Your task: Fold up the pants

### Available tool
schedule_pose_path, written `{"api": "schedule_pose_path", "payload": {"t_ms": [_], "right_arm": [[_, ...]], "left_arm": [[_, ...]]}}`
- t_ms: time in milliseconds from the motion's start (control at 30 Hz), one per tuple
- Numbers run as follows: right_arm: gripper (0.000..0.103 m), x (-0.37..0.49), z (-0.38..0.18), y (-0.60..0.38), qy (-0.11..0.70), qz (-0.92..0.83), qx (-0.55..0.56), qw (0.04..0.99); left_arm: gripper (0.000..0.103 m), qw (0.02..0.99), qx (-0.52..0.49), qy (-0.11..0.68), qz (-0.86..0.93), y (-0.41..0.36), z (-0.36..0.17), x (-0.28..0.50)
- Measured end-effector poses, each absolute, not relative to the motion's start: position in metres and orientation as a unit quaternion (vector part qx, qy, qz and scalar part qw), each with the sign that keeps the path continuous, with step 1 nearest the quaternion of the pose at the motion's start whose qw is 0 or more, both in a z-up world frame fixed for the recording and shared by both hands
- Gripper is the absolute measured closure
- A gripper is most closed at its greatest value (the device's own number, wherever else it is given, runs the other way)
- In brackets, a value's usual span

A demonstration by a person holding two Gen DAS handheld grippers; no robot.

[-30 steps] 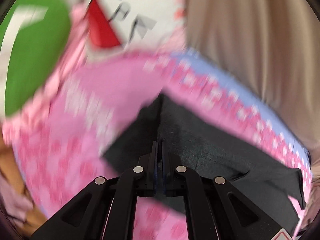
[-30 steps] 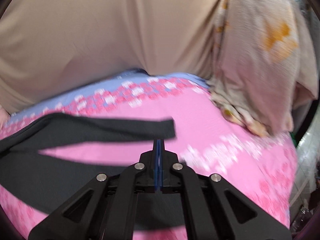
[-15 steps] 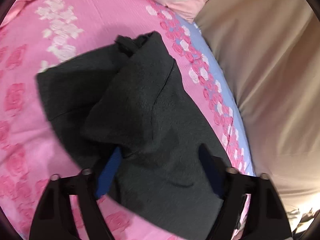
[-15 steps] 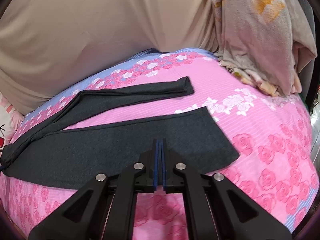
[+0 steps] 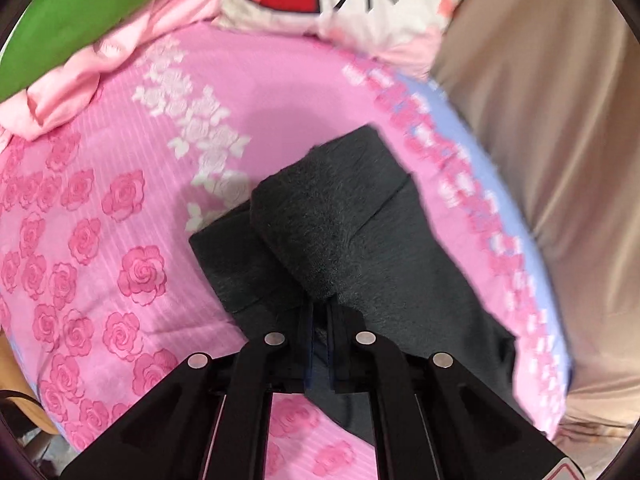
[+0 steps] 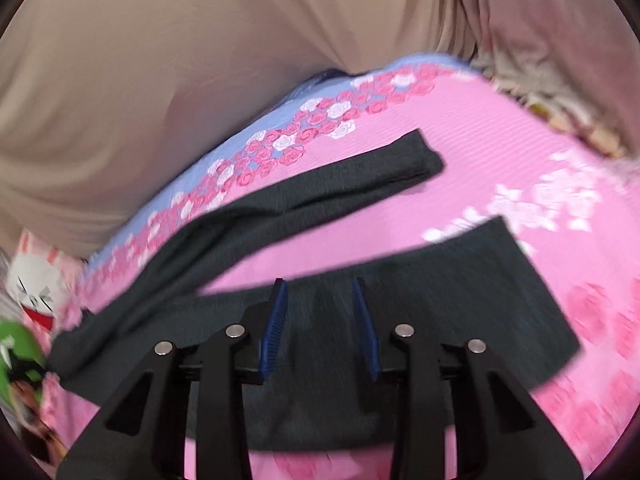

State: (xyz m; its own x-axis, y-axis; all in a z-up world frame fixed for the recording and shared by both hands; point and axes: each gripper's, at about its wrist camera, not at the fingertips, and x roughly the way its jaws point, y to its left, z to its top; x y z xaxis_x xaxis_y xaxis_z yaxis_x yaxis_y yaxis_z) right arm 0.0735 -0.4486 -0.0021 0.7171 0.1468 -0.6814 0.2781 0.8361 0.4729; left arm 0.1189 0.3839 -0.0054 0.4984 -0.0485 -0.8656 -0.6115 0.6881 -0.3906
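The dark charcoal knit pants (image 6: 400,304) lie on a bed covered with a pink rose-printed sheet (image 5: 100,240), the two legs spread apart in a narrow V. In the right wrist view the long axis of each leg runs across the picture from lower left to upper right; the far leg (image 6: 320,188) is thin and rumpled, the near leg broad and flat. The right tool (image 6: 320,320) hangs directly over the near leg, its jaws part open after having just been opening, blue pads (image 6: 276,320) apart with cloth showing between them but not pinched. The left tool (image 5: 319,316) is closed on a bunched fold of the same pants at the waist end, its jaws having just closed; the cloth rises from the tips in a soft hump. The fabric reads as matte, fuzzy and limp, likely to sag and drag rather than hold a crease. Judged from this layout, the coming move turns on the right tool taking the near leg just below it, while the left tool anchors the waist. A beige curtain (image 6: 160,60) hangs beyond the bed's lavender border.
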Motion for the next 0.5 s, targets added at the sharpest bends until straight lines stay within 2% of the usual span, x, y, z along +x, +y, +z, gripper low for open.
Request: {"api": "schedule_pose_path", "payload": {"t_ms": [433, 467, 500], "right_arm": [[0.071, 0.149, -0.025, -0.522, 0.381, -0.114, 0.36, 0.844], [0.074, 0.153, -0.026, -0.524, 0.38, -0.116, 0.357, 0.846], [0.088, 0.156, -0.025, -0.524, 0.382, -0.129, 0.348, 0.846]], "left_arm": [[0.098, 0.783, -0.354, 0.48, 0.176, 0.389, -0.016, 0.123], [0.097, 0.784, -0.351, 0.481, 0.178, 0.388, -0.017, 0.125], [0.097, 0.783, -0.347, 0.483, 0.18, 0.387, -0.018, 0.126]]}}
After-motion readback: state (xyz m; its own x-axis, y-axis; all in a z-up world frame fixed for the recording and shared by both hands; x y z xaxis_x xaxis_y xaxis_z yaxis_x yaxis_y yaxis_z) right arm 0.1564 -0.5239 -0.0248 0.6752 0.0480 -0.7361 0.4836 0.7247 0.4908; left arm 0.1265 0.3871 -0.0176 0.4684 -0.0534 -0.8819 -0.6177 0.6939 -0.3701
